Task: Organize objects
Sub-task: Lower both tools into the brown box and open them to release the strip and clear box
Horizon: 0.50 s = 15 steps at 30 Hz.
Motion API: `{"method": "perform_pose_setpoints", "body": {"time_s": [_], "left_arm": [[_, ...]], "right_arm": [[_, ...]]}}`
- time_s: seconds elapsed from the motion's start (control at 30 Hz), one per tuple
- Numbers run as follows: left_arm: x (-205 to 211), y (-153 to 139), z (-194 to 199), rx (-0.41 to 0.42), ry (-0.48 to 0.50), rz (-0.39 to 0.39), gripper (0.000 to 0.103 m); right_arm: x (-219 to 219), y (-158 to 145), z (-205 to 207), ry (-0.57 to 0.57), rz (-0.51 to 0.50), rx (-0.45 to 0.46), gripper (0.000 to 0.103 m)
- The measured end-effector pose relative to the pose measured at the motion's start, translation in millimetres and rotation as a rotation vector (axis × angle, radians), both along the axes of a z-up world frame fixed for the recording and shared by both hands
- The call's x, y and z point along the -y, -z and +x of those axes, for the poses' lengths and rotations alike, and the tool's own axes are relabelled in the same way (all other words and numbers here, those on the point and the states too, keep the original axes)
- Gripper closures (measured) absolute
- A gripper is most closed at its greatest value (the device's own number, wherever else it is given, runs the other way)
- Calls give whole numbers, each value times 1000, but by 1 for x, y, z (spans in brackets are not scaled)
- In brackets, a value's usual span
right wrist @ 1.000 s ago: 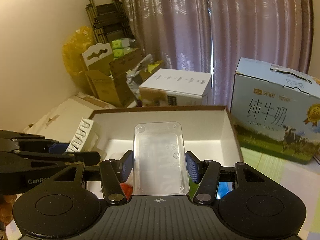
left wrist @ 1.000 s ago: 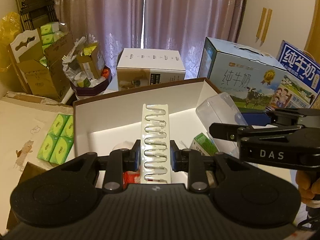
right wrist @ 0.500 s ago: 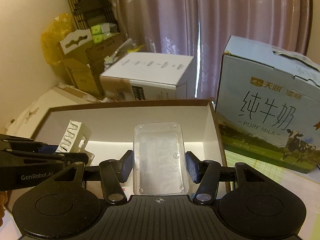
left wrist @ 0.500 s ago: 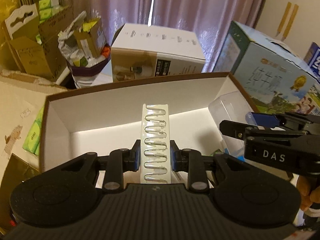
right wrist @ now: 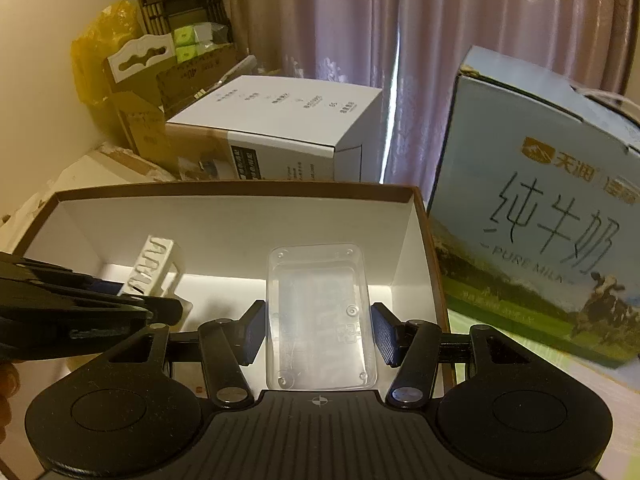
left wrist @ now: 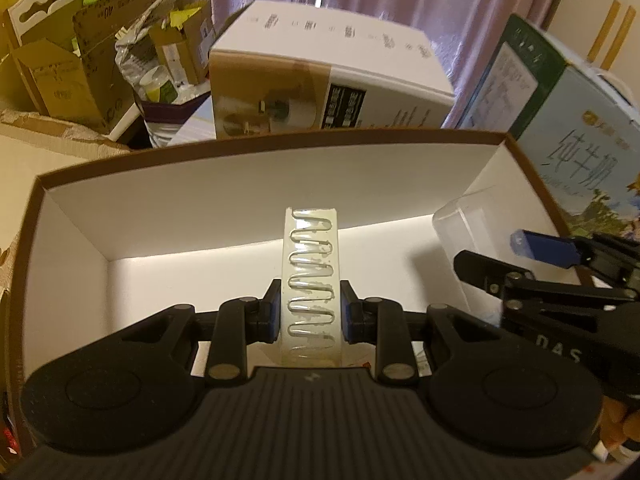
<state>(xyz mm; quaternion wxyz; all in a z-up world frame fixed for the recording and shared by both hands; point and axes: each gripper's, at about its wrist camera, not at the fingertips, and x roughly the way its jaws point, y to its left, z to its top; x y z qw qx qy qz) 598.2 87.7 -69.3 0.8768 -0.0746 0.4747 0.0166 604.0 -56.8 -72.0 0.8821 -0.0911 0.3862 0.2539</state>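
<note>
Both grippers hung over the box [left wrist: 256, 184], left gripper [left wrist: 310, 312] clamped on the clip strip [left wrist: 310, 276], right gripper [right wrist: 318, 330] on the clear case [right wrist: 320, 312]; next, probably lower and release.

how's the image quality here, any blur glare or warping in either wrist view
Left wrist view: warm dim light, a bright band along the floor of the open box, fisheye bending its rim, and the white carton behind slightly smeared. Right wrist view: same amber cast, a bright slit between the curtains, the milk carton soft and bowed, dark vignette in the corners.
</note>
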Motion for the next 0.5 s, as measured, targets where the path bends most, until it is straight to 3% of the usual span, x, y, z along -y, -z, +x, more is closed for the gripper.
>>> {"method": "perform_pose_setpoints", "body": {"time_s": [0.4,0.47,0.5], "left_arm": [[-2,15,13,-24,-16,12,80],[-4,15,13,-19,-23,9,77],[-6,14,14,-17,-21,1,71]], "right_arm": [[-9,4,3,-16,-14,17,51],[-10,5,5,-18,-11,16,50],[-11,5,5,-19,-10,16,50]]}}
